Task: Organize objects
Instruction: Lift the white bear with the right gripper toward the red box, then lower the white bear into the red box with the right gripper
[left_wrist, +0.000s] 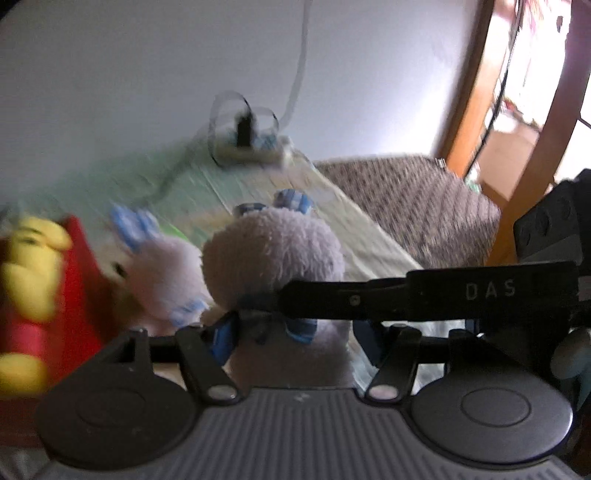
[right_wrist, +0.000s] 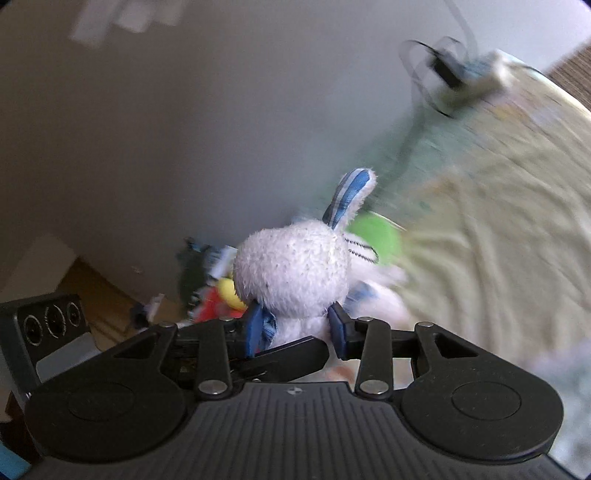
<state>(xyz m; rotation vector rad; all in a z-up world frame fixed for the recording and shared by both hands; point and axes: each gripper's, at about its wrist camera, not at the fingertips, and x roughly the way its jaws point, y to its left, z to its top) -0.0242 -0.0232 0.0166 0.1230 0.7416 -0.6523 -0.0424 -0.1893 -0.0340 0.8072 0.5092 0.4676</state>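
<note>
A white plush bunny (left_wrist: 273, 251) with blue striped ears is lifted above the pale bedsheet (left_wrist: 373, 243). My left gripper (left_wrist: 295, 339) is shut on it, with the blue pads pressed in at its neck. A black finger of the right gripper (left_wrist: 406, 295) crosses in from the right to the same neck. In the right wrist view, my right gripper (right_wrist: 295, 328) is shut on the bunny (right_wrist: 291, 273) just under its head. A second white bunny (left_wrist: 159, 273) and a yellow and red bear plush (left_wrist: 33, 280) lie further left on the bed.
A white power strip with looped cables (left_wrist: 255, 147) sits at the far end of the bed by the wall. A brown patterned cover (left_wrist: 424, 206) and a wooden door frame (left_wrist: 469, 110) are at the right. A green object (right_wrist: 376, 232) lies behind the bunny.
</note>
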